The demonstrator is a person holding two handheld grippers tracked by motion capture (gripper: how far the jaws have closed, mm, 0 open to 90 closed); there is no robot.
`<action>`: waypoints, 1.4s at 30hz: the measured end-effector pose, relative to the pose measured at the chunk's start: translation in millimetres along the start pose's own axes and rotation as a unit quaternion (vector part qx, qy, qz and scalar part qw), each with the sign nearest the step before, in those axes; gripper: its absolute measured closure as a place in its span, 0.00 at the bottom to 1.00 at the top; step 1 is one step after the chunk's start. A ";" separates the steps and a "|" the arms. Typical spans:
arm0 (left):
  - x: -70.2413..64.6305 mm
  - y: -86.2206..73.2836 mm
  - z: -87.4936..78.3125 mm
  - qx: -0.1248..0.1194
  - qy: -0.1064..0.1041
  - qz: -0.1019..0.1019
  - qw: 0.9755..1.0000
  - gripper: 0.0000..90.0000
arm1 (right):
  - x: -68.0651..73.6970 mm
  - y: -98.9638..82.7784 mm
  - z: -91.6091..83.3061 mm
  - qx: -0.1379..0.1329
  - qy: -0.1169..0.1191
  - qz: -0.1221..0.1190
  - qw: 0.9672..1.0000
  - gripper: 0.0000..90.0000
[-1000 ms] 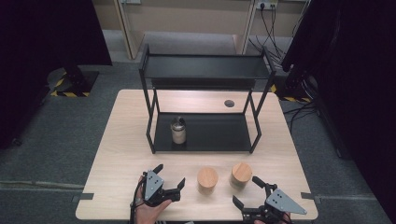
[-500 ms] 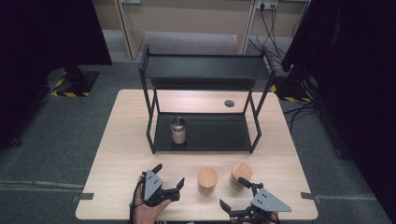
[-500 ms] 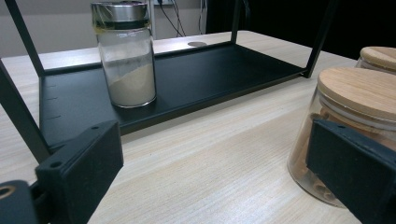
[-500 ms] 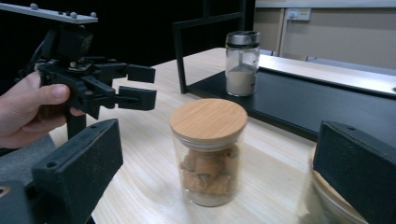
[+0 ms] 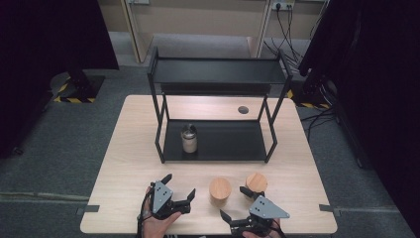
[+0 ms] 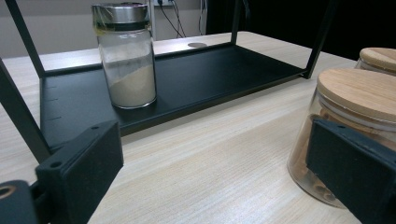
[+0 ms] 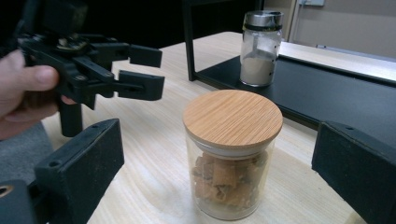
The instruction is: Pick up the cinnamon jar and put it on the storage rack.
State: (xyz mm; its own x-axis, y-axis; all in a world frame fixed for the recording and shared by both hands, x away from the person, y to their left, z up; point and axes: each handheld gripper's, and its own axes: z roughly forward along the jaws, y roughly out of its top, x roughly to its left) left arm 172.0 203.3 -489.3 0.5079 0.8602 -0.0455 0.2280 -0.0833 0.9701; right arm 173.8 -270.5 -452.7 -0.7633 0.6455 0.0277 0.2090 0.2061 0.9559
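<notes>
Both jaw pairs stand open; my right gripper [image 5: 242,204] faces the nearer wooden-lidded jar [image 7: 232,151], probably to grasp it, left gripper [image 5: 179,188] beside it.

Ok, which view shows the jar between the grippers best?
Right gripper view: the wood-lidded jar sits centred and whole, brown pieces visible inside. Left gripper view crops it behind a jaw; high view shows its lid.

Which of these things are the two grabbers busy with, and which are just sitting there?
Probably part of the job:
- glass jar with a round wooden lid, lined up between the open right gripper jaws
- second wooden-lidded glass jar
- open left gripper
- black metal two-level shelf

Just sitting there:
- glass shaker with a metal cap, on the lower shelf
- cables on the floor
</notes>
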 end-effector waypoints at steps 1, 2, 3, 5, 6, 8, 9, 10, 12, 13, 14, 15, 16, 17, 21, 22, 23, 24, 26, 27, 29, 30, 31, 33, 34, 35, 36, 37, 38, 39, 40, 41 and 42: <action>0.0 0.0 0.0 0.000 0.000 0.000 1.000 0.04 | 1.0 0.4 2.1 0.002 -0.004 0.002 1.000 0.03; 0.1 0.0 0.0 0.000 0.000 0.000 1.000 0.04 | 1.6 0.7 3.3 0.004 -0.006 0.002 1.000 0.03; 0.1 0.0 0.0 0.000 0.000 0.000 1.000 0.04 | 2.7 1.4 5.5 0.007 -0.011 0.000 1.000 0.03; 0.1 0.1 -0.2 0.000 0.001 -0.001 1.000 0.04 | 4.4 2.8 8.7 0.011 -0.018 0.001 1.000 0.04; 0.1 0.1 -0.2 0.000 0.001 -0.001 1.000 0.04 | 5.7 3.3 10.8 0.012 -0.023 0.005 1.000 0.04; 0.2 0.0 -0.2 0.000 0.001 -0.001 1.000 0.04 | 7.3 4.4 14.2 0.015 -0.030 0.008 0.999 0.04; 0.2 0.2 -0.3 0.000 0.001 -0.001 1.000 0.04 | 8.5 5.1 15.8 0.017 -0.035 0.009 0.999 0.04; 0.4 0.2 -0.4 0.000 0.001 -0.001 1.000 0.04 | 8.5 5.1 15.8 0.017 -0.035 0.009 0.999 0.04; 0.6 0.3 -0.5 0.000 0.001 -0.001 1.000 0.04 | 11.3 6.6 19.6 0.021 -0.043 0.014 0.999 0.05; 0.6 0.3 -0.6 0.000 0.001 -0.001 1.000 0.04 | 12.1 6.9 20.7 0.022 -0.046 0.014 0.999 0.05; 0.6 0.3 -0.6 0.000 0.001 -0.001 1.000 0.04 | 13.0 7.3 22.1 0.024 -0.048 0.016 0.998 0.05; 0.6 0.2 -0.6 -0.001 0.001 -0.001 1.000 0.04 | 13.7 7.5 23.5 0.025 -0.050 0.015 0.998 0.05; 0.6 0.2 -0.6 -0.001 0.000 -0.001 1.000 0.04 | 14.9 7.5 25.1 0.027 -0.052 0.014 0.998 0.06; 0.5 0.2 -0.6 -0.001 0.000 -0.001 1.000 0.04 | 16.6 7.7 26.6 0.029 -0.056 0.014 0.998 0.06; 0.3 0.1 -0.5 -0.001 0.000 -0.001 1.000 0.04 | 23.4 7.5 32.7 0.036 -0.072 0.008 0.997 0.07; 0.3 0.1 -0.5 0.000 0.000 -0.001 1.000 0.04 | 24.8 7.5 34.3 0.038 -0.076 0.008 0.996 0.07; 0.4 0.1 -0.4 0.000 0.000 -0.001 1.000 0.04 | 25.2 7.3 35.9 0.039 -0.078 0.010 0.996 0.08; 0.5 0.2 -0.5 0.000 0.000 -0.001 1.000 0.04 | 25.4 7.3 37.7 0.042 -0.081 0.013 0.996 0.08; 0.8 0.3 -0.6 0.000 0.000 -0.001 1.000 0.04 | 25.7 6.9 40.1 0.044 -0.087 0.018 0.995 0.08; 0.9 0.3 -0.5 0.000 0.000 -0.001 1.000 0.04 | 26.4 7.1 40.6 0.045 -0.088 0.016 0.995 0.08; 1.0 0.2 -0.3 0.001 0.001 -0.001 1.000 0.04 | 27.0 7.5 42.0 0.044 -0.087 0.016 0.995 0.09; 1.0 0.2 -0.4 0.001 0.001 -0.001 1.000 0.04 | 27.0 7.8 42.6 0.044 -0.085 0.016 0.995 0.09; 0.9 0.3 -0.6 0.001 0.001 -0.001 1.000 0.04 | 27.6 8.4 43.2 0.046 -0.084 0.014 0.995 0.09; 0.9 0.4 -0.7 0.000 0.001 -0.001 1.000 0.04 | 29.7 8.9 44.9 0.047 -0.086 0.006 0.995 0.10; 0.8 0.4 -0.6 0.000 0.001 -0.001 1.000 0.04 | 30.1 9.3 46.1 0.048 -0.085 0.003 0.995 0.11; 0.9 0.3 -0.5 0.001 0.001 -0.001 1.000 0.04 | 30.0 9.7 46.8 0.050 -0.084 0.004 0.995 0.11; 1.0 0.3 -0.4 0.001 0.000 -0.001 1.000 0.04 | 30.4 10.3 48.4 0.053 -0.085 0.004 0.995 0.11; 1.0 0.3 -0.5 0.001 0.001 0.000 1.000 0.04 | 31.2 10.4 49.4 0.055 -0.087 0.002 0.995 0.11; 1.1 0.4 -0.6 0.001 0.001 -0.001 1.000 0.04 | 31.6 10.8 50.3 0.057 -0.088 0.001 0.995 0.12; 1.2 0.3 -0.5 0.000 0.001 -0.001 1.000 0.04 | 31.3 11.2 51.3 0.058 -0.087 0.002 0.995 0.12; 1.2 0.2 -0.5 0.000 0.001 -0.001 1.000 0.04 | 31.1 11.5 52.1 0.060 -0.086 0.001 0.994 0.13; 1.3 0.1 -0.4 0.000 0.002 -0.001 1.000 0.04 | 31.2 12.0 53.2 0.062 -0.086 -0.001 0.994 0.14; 1.3 0.1 -0.4 0.000 0.002 -0.001 1.000 0.04 | 31.2 12.0 53.2 0.062 -0.086 -0.001 0.994 0.14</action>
State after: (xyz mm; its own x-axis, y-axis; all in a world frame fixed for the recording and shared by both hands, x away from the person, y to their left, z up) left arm 172.3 204.6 -489.2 0.5045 0.8621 -0.0475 0.2303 -0.0813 0.9697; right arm 185.0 -208.8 -455.9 -0.6498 0.7594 -0.0340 0.2897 0.2886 0.9126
